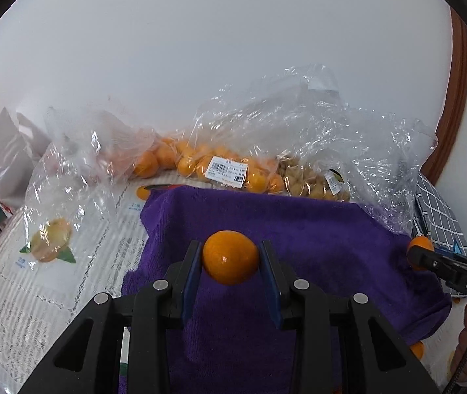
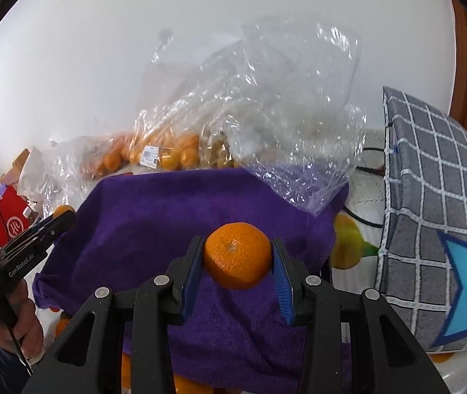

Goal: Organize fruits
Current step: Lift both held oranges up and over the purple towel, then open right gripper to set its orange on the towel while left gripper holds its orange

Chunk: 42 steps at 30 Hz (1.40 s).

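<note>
Beside right claw [image 2: 238, 256]: checked cushion [image 2: 430, 203]

Bright, soft daylight; fisheye-warped edges

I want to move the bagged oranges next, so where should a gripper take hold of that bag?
Grip the loose crumpled plastic standing up above the oranges, coming from above. The fruit lies heaped low against the wall, so the bag's sides offer only round, shifting lumps.

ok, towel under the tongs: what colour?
Purple towel, plain with no pattern; the right wrist view shows it best.
</note>
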{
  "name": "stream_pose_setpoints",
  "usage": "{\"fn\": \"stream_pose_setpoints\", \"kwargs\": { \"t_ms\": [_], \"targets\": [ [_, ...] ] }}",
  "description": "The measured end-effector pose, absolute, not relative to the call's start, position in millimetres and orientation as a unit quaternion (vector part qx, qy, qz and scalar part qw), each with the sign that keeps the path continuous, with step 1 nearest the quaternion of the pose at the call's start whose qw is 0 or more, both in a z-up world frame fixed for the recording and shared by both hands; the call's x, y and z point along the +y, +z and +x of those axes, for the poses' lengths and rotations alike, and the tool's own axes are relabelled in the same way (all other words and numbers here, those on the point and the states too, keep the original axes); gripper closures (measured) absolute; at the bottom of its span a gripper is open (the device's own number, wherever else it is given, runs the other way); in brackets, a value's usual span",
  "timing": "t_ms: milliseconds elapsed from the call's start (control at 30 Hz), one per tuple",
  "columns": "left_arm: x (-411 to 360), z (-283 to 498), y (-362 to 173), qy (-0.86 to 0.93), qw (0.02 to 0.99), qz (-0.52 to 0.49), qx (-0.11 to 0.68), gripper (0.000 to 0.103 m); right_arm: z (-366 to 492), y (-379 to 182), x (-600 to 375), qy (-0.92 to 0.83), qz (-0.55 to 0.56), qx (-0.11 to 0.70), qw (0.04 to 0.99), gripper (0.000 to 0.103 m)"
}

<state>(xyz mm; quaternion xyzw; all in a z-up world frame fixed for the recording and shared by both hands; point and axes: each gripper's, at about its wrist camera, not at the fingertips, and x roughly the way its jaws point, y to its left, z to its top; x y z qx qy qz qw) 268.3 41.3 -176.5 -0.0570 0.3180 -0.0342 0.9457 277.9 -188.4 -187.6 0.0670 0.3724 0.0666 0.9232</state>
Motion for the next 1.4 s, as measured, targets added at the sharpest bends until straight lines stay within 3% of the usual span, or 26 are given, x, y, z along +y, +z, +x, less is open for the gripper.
{"fn": "stream_pose_setpoints", "kwargs": {
  "t_ms": [1400],
  "targets": [
    [45.2, 282.1, -200.6, -0.031, 0.921, -0.074, 0.380, 0.070, 282.2, -220.2, -179.5, 0.050, 0.019, 0.396, 0.917, 0.062]
  ]
}}
